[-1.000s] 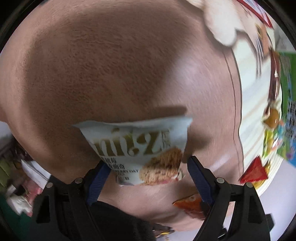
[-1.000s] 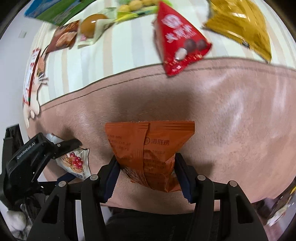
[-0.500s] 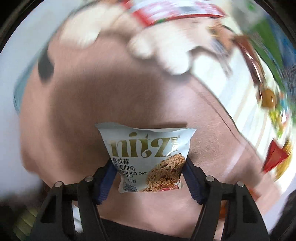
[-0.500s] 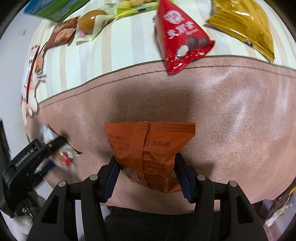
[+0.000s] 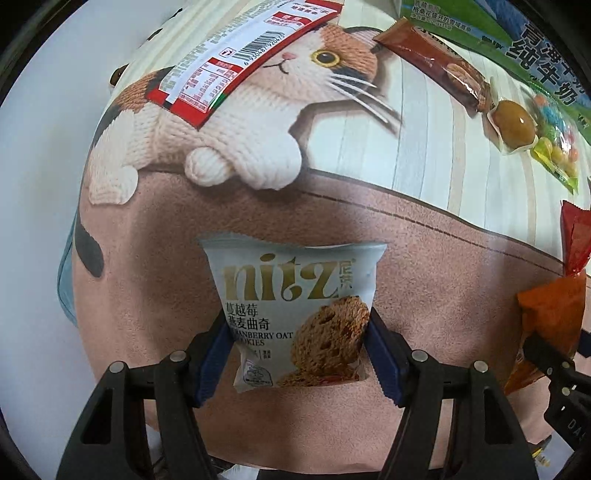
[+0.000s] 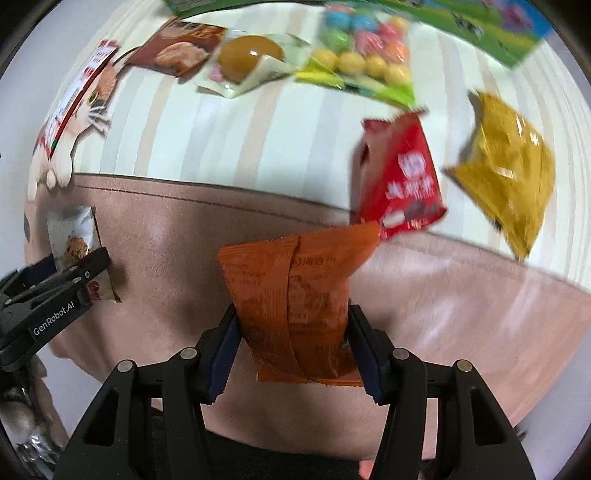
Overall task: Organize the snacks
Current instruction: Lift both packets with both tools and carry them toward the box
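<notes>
Left gripper (image 5: 297, 347): clamped on a pale cookie packet (image 5: 295, 310), held upright between the blue pads, its printed face toward the camera, above the pink part of the mat (image 5: 147, 295). The same packet shows at 9 o'clock in the right wrist view, pinched by the left gripper.

Right gripper (image 6: 291, 343): clamped on an orange packet (image 6: 291, 291), held upright with its seam side toward the camera, over the pink mat. In the left wrist view this packet sits at 3 o'clock.

Lying on the striped part of the mat, right wrist view:
- red packet (image 6: 404, 181), at 1 o'clock from the orange packet, its lower corner just beside the orange packet's top corner; contact cannot be told.
- yellow packet (image 6: 506, 173), at 2 o'clock, beside the red one.
- bag of coloured candy balls (image 6: 364, 55), at 12 o'clock.
- wrapped egg (image 6: 251, 59), at 11 o'clock, just beside the candy bag.
- brown pastry packet (image 6: 177, 48), left of the egg.
- green carton (image 6: 480, 26), at the far edge, blurred.

Left wrist view, 11 o'clock: red-and-white label strip (image 5: 236, 59) lying across the cat picture (image 5: 258, 122) printed on the mat.
</notes>
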### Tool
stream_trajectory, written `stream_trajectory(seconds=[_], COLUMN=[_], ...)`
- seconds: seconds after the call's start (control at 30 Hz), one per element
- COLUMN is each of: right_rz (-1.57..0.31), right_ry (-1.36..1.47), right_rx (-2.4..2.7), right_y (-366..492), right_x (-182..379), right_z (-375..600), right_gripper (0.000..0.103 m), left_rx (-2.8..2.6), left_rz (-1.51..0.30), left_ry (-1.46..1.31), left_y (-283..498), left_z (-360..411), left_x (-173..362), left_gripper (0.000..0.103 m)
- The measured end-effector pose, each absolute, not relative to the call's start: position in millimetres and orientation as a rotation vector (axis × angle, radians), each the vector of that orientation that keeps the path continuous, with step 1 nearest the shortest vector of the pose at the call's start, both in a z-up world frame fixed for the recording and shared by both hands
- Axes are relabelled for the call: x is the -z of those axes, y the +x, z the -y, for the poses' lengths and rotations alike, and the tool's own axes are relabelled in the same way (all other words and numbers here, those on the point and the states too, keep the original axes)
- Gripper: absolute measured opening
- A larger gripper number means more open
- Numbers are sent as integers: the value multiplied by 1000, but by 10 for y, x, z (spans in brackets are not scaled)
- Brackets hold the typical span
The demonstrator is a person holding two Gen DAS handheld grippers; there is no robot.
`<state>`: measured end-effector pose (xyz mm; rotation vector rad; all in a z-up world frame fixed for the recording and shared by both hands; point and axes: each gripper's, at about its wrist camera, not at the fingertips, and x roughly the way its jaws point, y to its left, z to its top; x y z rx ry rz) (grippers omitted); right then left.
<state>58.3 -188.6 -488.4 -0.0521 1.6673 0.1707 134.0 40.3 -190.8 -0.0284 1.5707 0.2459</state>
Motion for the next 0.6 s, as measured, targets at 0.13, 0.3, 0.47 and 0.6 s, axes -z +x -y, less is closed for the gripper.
stream_trajectory(seconds=[0.13, 0.3, 0.47, 0.6], right_rz=[-1678, -1675, -1650, -1616], right_ry=[11, 50, 50, 22], right_rx=[-184, -151, -91, -45], right_y=[587, 471, 221, 130], right_x=[4882, 4912, 5046, 5061], right_z=[1924, 1973, 1979, 1947], right_gripper=[65, 85, 85, 72], left_rx=[-239, -241, -237, -233], left_rz=[-1586, -1591, -1598, -1599], left_ry=[-24, -33, -43, -50], left_y=[1248, 1194, 1128, 1242], left_z=[-349, -399, -410, -476], left_x=[2022, 2080, 2091, 2164], left_gripper=[67, 68, 68, 68])
